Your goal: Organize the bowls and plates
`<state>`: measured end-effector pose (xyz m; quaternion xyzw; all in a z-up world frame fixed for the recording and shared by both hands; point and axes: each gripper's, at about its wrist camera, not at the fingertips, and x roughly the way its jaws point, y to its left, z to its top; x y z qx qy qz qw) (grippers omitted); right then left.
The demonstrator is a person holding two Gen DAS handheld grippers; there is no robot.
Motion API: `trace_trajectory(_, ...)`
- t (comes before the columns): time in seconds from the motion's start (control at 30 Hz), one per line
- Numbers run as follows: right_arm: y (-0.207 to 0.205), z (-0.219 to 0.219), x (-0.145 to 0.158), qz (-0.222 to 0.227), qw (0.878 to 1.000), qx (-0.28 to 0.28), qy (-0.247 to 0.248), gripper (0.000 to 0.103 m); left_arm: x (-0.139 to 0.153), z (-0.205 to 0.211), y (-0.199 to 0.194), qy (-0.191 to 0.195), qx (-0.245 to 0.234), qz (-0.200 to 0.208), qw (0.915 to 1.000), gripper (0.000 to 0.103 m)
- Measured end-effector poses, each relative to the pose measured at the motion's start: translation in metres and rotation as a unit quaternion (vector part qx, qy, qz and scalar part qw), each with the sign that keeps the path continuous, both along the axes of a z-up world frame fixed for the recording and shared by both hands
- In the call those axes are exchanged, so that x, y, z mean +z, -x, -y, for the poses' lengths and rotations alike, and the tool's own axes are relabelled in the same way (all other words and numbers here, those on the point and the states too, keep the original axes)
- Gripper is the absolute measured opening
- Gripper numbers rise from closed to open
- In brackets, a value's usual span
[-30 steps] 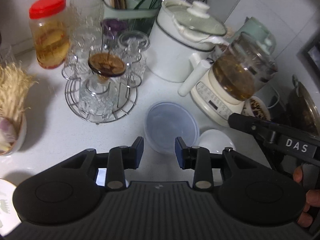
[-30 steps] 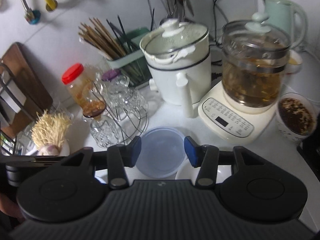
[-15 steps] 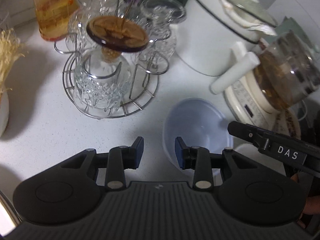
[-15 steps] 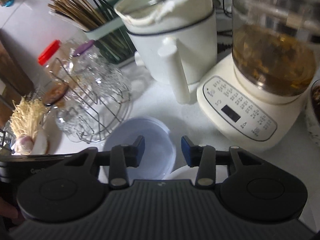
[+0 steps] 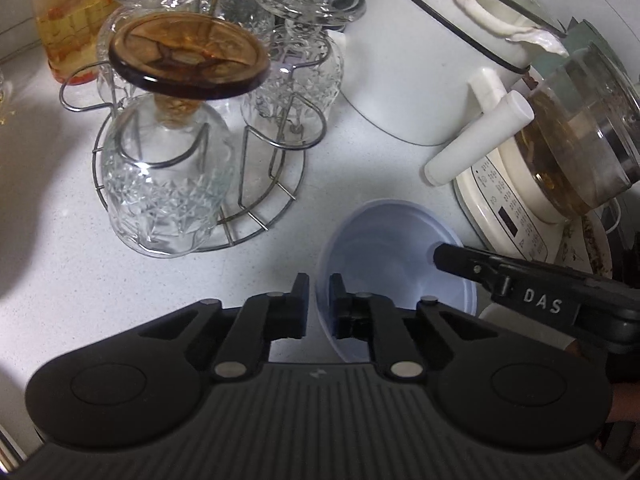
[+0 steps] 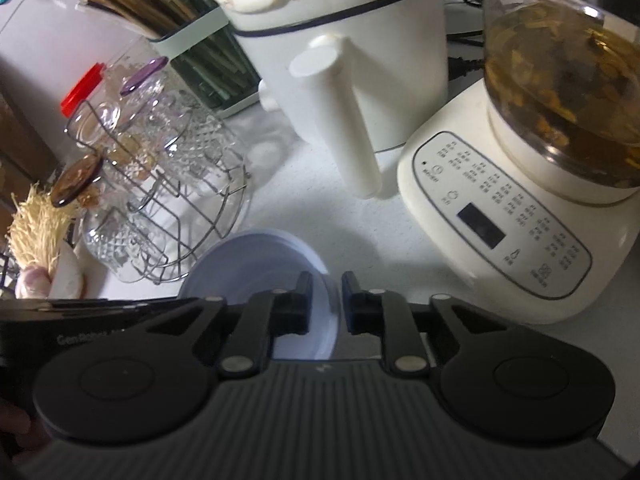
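A translucent blue bowl [image 5: 384,256] [image 6: 256,264] sits on the white counter, seen in both wrist views. My left gripper [image 5: 319,300] is shut on its left rim, one finger inside the wall and one outside. My right gripper [image 6: 327,300] straddles the opposite rim, and its jaws are closing on the rim between them. In the left wrist view one of the right gripper's fingers [image 5: 450,258] reaches down inside the bowl. A white bowl [image 5: 489,313] shows just behind the blue one, mostly hidden by the right gripper.
A wire rack of upturned cut-glass goblets [image 5: 180,184] [image 6: 168,208] stands close on the left. A white pot with a long handle [image 5: 420,80] [image 6: 352,60] and a glass kettle on a cream base [image 5: 560,152] [image 6: 500,220] crowd the back and right.
Both grippers have come down and forward onto the blue bowl. Their jaws, wide apart before, have closed in on its opposite rims.
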<state>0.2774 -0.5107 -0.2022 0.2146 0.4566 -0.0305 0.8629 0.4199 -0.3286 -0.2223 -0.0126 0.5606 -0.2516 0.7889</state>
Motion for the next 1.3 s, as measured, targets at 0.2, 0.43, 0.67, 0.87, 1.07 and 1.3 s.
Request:
trace_trajectory(0.2, 0.0, -0.005, 0.012, 0.006, 1.0, -0.004, -0.002, 0.018, 0.014, -0.001, 0.003, 0.003, -0.003, 0.009, 0.9999, 0.012)
trace_trajectory(0.43, 0.009, -0.016, 0.042, 0.016, 1.0, -0.013, 0.005, 0.018, 0.046, -0.012, 0.008, 0.014, -0.008, 0.024, 0.9996, 0.012)
trace_trajectory(0.67, 0.02, -0.029, 0.076, 0.024, 1.0, -0.018, 0.006, 0.018, 0.084, -0.032, 0.018, 0.029, -0.009, 0.031, 0.9991, 0.012)
trace_trajectory(0.87, 0.031, -0.042, 0.097, 0.028, 0.999, -0.021, 0.004, 0.018, 0.111, -0.053, 0.029, 0.041, -0.005, 0.043, 0.9982, 0.012)
trace_trajectory(1.07, 0.045, -0.054, 0.112, 0.043, 0.999, -0.024, 0.009, 0.018, 0.122, -0.067, 0.037, 0.055, -0.011, 0.049, 0.9972, 0.012)
trace_trajectory(1.3, 0.053, -0.067, 0.124, 0.057, 0.998, -0.01, 0.011, 0.018, 0.13, -0.084, 0.047, 0.06, 0.001, 0.06, 0.9964, 0.013)
